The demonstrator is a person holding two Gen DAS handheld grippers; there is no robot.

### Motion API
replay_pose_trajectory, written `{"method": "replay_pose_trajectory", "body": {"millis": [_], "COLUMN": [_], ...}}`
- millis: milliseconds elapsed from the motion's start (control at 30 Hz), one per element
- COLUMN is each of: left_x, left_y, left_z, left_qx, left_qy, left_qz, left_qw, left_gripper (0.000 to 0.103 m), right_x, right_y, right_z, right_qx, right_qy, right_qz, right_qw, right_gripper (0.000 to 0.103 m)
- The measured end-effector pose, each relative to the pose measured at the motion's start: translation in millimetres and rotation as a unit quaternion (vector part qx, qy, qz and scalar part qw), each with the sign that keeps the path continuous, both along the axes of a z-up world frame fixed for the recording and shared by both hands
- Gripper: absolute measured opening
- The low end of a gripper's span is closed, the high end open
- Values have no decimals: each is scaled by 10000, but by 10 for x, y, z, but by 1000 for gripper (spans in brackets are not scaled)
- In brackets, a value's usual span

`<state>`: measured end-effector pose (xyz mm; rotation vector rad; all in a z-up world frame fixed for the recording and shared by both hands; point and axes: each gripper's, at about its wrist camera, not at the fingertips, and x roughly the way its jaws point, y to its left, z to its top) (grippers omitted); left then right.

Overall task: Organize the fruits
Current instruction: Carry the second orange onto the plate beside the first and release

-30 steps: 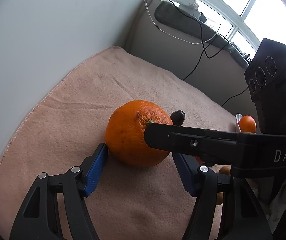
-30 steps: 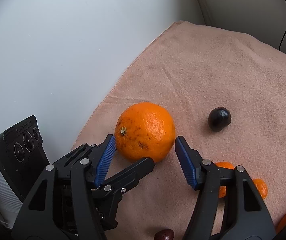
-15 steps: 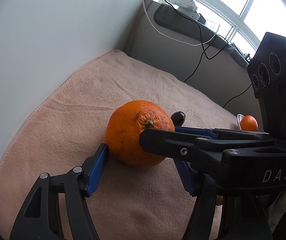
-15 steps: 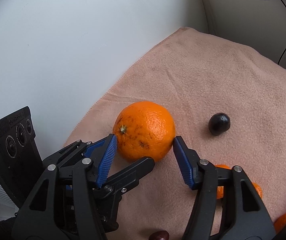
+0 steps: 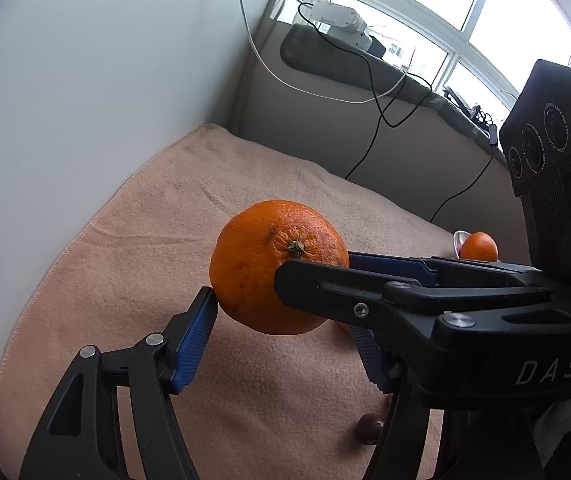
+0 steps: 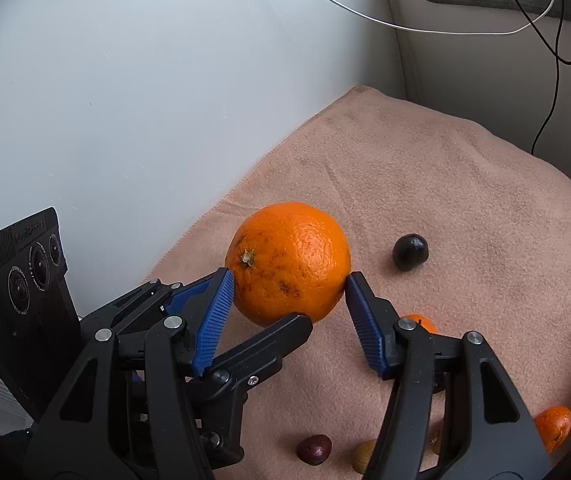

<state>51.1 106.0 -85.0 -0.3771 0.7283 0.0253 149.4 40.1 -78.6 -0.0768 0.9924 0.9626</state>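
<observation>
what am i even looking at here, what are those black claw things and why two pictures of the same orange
There is no robot here: a person holds a black two-finger gripper in each hand, and each gripper carries a wide-angle camera looking along its blue-padded fingers. One picture comes from the left gripper, the other from the right gripper. Each also sees the other gripper reaching in from the side. Both have their pads on one big orange, which appears lifted off the pink towel. On the towel lie a dark round fruit, a dark reddish fruit and small oranges.
</observation>
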Motion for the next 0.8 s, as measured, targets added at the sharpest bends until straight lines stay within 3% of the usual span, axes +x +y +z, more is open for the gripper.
{"method": "replay_pose_trajectory", "body": {"millis": [433,800], "left_x": [156,385], "left_y": [-623,-1305], "left_z": [244,348], "left_qx": [99,114], "left_qy": [-268,-351], "left_qz": [-536,-1191], "left_qw": [9982,9922], "left_gripper": [65,65], "right_x": [18,73], "right_y": [-736,-1634], "right_z": [347,417], "right_qx": [152,139], "right_qy": [-263,-416], "right_qz": [-542,-1165], "right_qw": [9981,9922], "right_gripper": [61,61]}}
